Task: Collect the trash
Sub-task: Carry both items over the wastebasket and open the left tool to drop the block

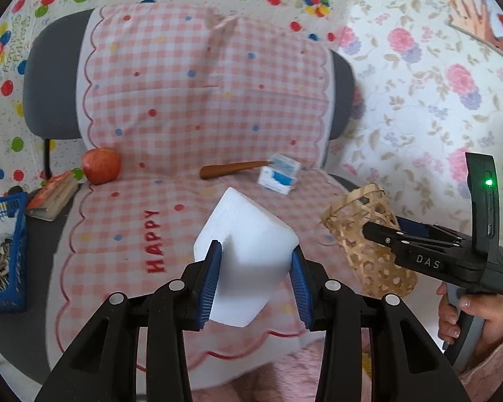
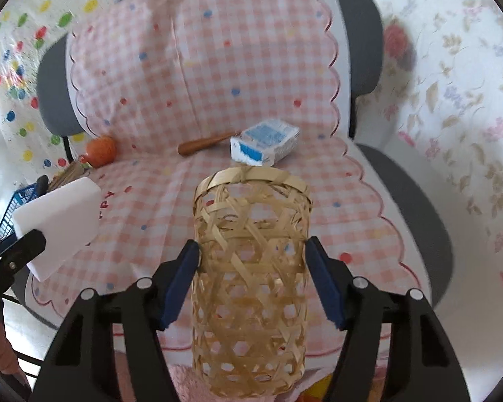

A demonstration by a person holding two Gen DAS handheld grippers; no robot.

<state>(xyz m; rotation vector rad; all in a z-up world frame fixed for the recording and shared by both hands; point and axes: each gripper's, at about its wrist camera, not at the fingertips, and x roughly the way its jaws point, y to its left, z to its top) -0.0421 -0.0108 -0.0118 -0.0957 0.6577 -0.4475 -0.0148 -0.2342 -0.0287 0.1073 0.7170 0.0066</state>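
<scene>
Foam (image 1: 248, 261) pinched in my left gripper (image 1: 256, 278), basket (image 2: 251, 281) clamped in my right gripper (image 2: 253, 283), both held above the seat.

Risk is in the drop: I judge the foam looks too broad for the basket mouth, so it could jam on the rim or bounce onto the chair (image 1: 47, 77). Thin cane may flex under my pads and let the basket twist out. Still waiting on the seat are the blue carton (image 2: 265, 142) and a brown stick (image 2: 204, 144); the apple (image 1: 101, 165) near the edge could roll if I knock it.
</scene>
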